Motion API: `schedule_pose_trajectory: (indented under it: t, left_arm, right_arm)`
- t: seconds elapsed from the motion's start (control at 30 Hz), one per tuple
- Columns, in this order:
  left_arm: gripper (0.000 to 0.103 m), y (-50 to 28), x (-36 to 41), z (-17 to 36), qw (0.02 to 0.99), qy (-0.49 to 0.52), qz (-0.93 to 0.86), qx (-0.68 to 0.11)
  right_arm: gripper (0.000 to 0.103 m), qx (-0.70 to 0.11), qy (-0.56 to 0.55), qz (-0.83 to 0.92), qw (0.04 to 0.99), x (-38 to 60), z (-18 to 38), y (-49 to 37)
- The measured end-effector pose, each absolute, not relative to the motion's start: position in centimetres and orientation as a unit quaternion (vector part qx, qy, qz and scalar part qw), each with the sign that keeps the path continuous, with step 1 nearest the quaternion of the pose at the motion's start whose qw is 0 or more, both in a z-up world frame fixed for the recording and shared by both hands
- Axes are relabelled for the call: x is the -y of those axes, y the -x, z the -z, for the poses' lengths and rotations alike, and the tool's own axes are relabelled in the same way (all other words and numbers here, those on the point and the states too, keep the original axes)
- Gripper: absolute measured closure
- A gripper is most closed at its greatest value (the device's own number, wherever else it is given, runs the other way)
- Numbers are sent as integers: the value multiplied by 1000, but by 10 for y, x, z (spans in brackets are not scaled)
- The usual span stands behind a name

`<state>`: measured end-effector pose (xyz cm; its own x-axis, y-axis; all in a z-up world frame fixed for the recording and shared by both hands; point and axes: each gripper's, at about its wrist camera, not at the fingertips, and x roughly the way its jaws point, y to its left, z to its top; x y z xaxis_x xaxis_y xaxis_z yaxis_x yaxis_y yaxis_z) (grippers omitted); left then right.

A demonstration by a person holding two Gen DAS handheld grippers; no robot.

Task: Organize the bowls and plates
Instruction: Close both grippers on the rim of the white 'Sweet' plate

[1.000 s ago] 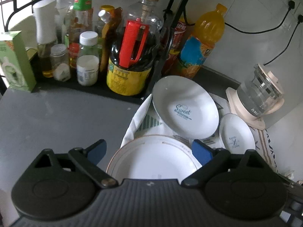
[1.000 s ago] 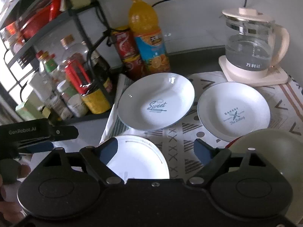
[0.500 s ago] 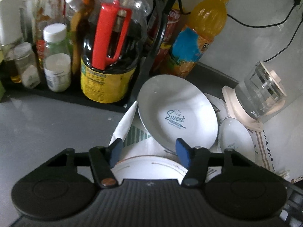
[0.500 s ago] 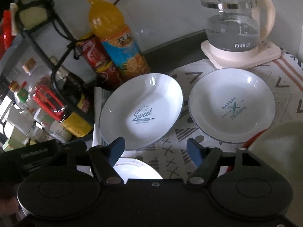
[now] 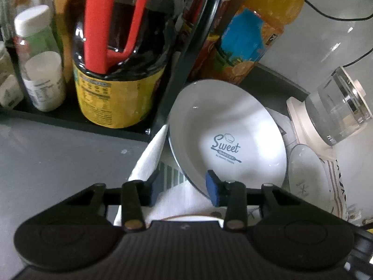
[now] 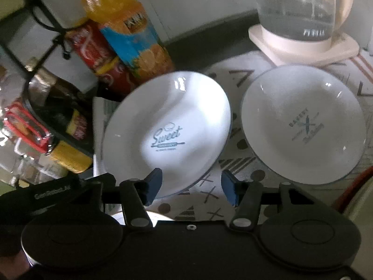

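Note:
A white "Sweet" plate (image 5: 227, 126) lies on the patterned cloth; it also shows in the right wrist view (image 6: 167, 130). My left gripper (image 5: 184, 186) is open, its jaws straddling the plate's near rim without closing. My right gripper (image 6: 191, 186) is open, also at that plate's near rim. A white "Bakery" plate (image 6: 303, 126) lies to the right; it also shows in the left wrist view (image 5: 307, 177). A white gold-rimmed plate (image 5: 186, 217) lies just under my left gripper.
A black rack holds a dark bottle with a red handle (image 5: 119, 53) and small jars (image 5: 39, 70). An orange juice bottle (image 6: 130, 30) and a red can (image 6: 93, 46) stand behind the plates. A glass kettle (image 6: 303, 11) stands on its base at the back right.
Both grippers have moved forward to the "Sweet" plate's near rim and their jaws have narrowed. The gold-rimmed plate has slipped mostly out of view under the left gripper.

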<state>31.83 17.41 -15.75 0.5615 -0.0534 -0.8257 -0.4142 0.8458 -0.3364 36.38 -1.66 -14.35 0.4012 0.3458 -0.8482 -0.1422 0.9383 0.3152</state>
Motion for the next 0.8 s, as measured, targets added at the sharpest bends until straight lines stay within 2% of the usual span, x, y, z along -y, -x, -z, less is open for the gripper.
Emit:
schedule_pose_trajectory:
  t: [0.07,0.23,0.5,0.8]
  left_arm:
    - [65,-322,-174,161,844,255,-105,-459]
    - [72,-329,-173,172,839,253,-97,-471]
    - [81,-336,-169,184,839,256,-87,-472]
    - [87,-339,-169,191,837,272,-88,-466]
  right_arm:
    - [50,-533,-96,-142,828,15,149,-368]
    - [64,-542,-100,-133,824,14,160,-375]
    - [75,-550,-93,-127,820,11,173,-382]
    - [79,-550,-91,-124,821,6,182,-388]
